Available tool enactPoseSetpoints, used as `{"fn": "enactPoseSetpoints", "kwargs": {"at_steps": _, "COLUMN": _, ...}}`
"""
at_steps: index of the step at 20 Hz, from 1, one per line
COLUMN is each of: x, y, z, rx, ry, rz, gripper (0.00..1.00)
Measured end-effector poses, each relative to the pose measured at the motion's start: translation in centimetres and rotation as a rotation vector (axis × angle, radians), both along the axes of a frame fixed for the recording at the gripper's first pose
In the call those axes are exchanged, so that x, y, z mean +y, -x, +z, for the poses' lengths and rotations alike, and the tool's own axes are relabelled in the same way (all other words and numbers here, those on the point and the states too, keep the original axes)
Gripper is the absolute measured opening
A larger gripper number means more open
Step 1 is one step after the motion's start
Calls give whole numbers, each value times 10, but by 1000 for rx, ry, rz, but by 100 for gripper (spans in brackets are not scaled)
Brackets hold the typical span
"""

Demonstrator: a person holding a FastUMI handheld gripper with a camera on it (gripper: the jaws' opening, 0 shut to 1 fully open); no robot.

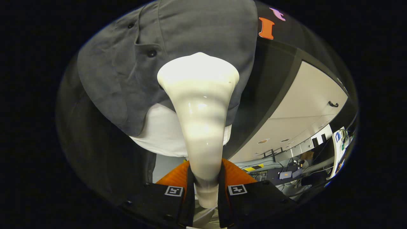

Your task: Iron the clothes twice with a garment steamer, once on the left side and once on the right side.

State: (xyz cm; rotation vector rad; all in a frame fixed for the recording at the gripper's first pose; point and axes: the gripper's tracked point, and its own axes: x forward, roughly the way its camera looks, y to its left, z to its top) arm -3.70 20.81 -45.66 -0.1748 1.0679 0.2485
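steamer on the shirt, progress unclear

your gripper point(203, 187) is closed on the steamer point(198, 127): both fingers press its narrow handle from either side, and the handle runs up from between them and flares into the wide head. the head sits well ahead of the fingers, against or just in front of the grey shirt point(190, 44); you cannot tell from here whether it touches the cloth.

the shirt hangs beyond the head, over a white form point(159, 133) that shows below its hem. the button line point(152, 53) lies to the left of the head, so the head looks to be on the panel right of the buttons, near the lower part of the shirt.

as for how far along you are: the steamer is in hand and at the garment, so the pick-up is done and a pass seems to be in progress. nothing in the cloth tells which side has been steamed, or whether this is the first pass or the second. judge it as mid-task, with at least the panel left of the buttons possibly still to do.
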Motion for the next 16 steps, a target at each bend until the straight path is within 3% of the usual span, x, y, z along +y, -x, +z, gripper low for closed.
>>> {"fn": "enactPoseSetpoints", "kwargs": {"at_steps": 8, "x": 23, "y": -7, "z": 105, "rx": -154, "ry": -52, "rz": 3, "gripper": 37}}
{"fn": "enactPoseSetpoints", "kwargs": {"at_steps": 16, "x": 90, "y": -32, "z": 224, "rx": -343, "ry": -130, "rz": 42, "gripper": 37}}
